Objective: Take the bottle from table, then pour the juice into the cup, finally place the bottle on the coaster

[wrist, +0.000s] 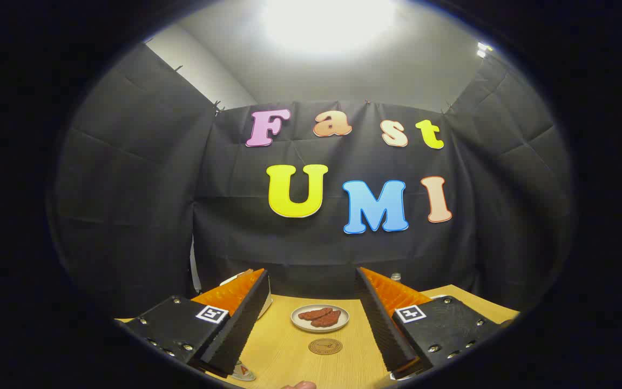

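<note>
Hovering above the table (289,356) with the gripper (311,319) spread wide and nothing between its fingers, so this looks like the very start, before the grab. The coaster (325,346) is my landmark: it sits on bare wood between the two fingers, easy to reach, which makes sense since it's the final drop spot. Just beyond the coaster is a small plate (320,326) with a couple of reddish-brown bits (320,317) on it, probably just clutter to steer around. Farther back and right of the coaster, a small pale cap (396,276) pokes up over the right finger; my guess is that's the bottle, mostly hidden behind the finger. Back left of the coaster, a white edge (234,280) peeks over the left finger, maybe the cup, can't tell. Keeping the fingers that far apart fits lining up on a bottle body.
</note>
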Action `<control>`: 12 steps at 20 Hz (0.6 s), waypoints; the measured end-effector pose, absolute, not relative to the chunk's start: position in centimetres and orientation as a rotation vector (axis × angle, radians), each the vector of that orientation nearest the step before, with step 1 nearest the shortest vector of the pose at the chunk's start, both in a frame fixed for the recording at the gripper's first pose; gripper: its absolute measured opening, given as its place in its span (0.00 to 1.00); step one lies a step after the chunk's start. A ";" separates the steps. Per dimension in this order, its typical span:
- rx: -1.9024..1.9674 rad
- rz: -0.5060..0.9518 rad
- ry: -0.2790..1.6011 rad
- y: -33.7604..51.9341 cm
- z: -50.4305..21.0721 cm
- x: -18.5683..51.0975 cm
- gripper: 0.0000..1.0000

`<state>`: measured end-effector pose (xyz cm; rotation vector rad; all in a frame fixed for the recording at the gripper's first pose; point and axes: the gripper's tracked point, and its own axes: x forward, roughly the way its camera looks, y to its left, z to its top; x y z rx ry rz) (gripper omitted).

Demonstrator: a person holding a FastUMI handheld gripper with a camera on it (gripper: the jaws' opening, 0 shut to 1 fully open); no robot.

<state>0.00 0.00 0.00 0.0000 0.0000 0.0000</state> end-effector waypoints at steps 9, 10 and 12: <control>0.019 -0.006 -0.020 -0.4 0.6 0.0 0.97; 0.017 -0.008 -0.021 -0.4 0.7 -0.2 0.97; 0.014 -0.010 -0.023 -0.5 0.7 -0.2 0.97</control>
